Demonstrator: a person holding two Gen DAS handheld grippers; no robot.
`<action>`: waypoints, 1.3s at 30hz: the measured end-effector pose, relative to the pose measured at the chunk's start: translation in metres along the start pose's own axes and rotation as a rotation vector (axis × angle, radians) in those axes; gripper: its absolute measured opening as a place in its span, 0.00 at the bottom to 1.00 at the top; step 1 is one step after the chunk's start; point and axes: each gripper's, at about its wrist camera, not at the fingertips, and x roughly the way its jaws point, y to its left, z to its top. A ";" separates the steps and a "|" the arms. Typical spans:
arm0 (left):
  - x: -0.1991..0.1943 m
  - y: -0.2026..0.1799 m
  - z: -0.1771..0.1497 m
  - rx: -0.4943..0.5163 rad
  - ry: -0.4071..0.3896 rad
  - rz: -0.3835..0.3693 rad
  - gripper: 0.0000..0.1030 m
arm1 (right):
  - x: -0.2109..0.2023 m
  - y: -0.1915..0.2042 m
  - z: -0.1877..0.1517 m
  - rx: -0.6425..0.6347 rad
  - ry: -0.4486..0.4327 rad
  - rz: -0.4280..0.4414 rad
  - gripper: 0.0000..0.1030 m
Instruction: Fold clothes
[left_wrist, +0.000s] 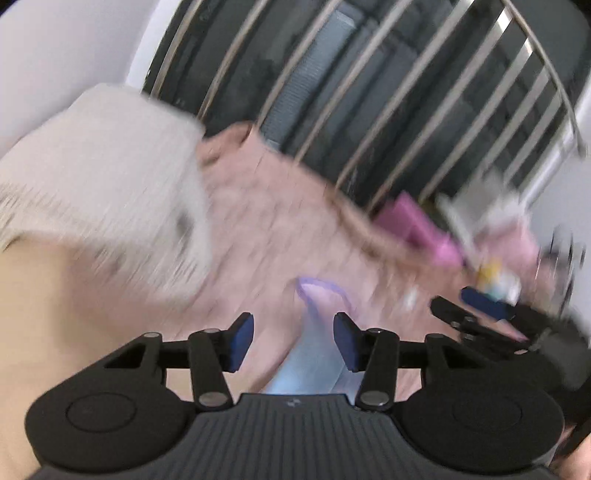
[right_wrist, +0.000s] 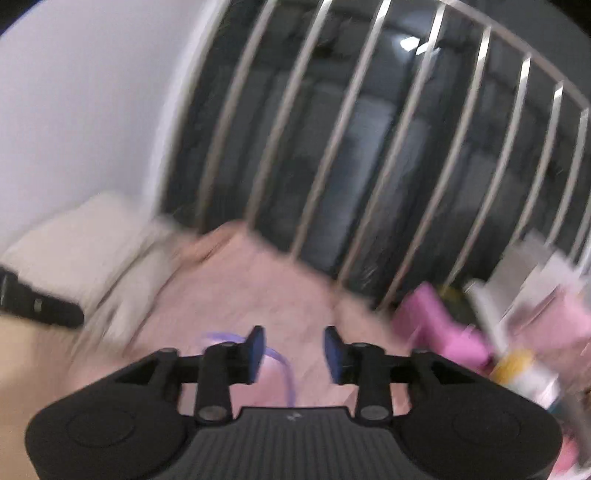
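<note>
Both views are motion-blurred. A pale pink garment (left_wrist: 280, 229) lies spread on a tan surface (left_wrist: 55, 314); it also shows in the right wrist view (right_wrist: 258, 288). A light blue garment with a purple edge (left_wrist: 317, 332) lies on it, below my left gripper (left_wrist: 293, 341), which is open and empty. My right gripper (right_wrist: 294, 354) is open and empty above the pink garment, with the purple edge (right_wrist: 284, 373) just below its left finger. The right gripper also shows at the right of the left wrist view (left_wrist: 469, 306).
A folded cream knit (left_wrist: 103, 184) lies at the left, also in the right wrist view (right_wrist: 85, 243). A barred window (left_wrist: 369, 92) stands behind. A magenta item (right_wrist: 443, 328) and blurred clutter (right_wrist: 535, 332) sit at the right.
</note>
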 end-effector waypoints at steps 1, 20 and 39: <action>-0.005 0.006 -0.022 0.033 0.017 0.006 0.47 | -0.009 0.004 -0.026 0.019 0.030 0.073 0.50; -0.026 -0.026 -0.175 0.273 0.141 0.040 0.03 | -0.063 0.011 -0.155 0.367 0.057 0.339 0.04; -0.070 -0.026 -0.200 0.308 0.149 -0.107 0.32 | -0.127 0.078 -0.216 0.093 0.044 0.562 0.31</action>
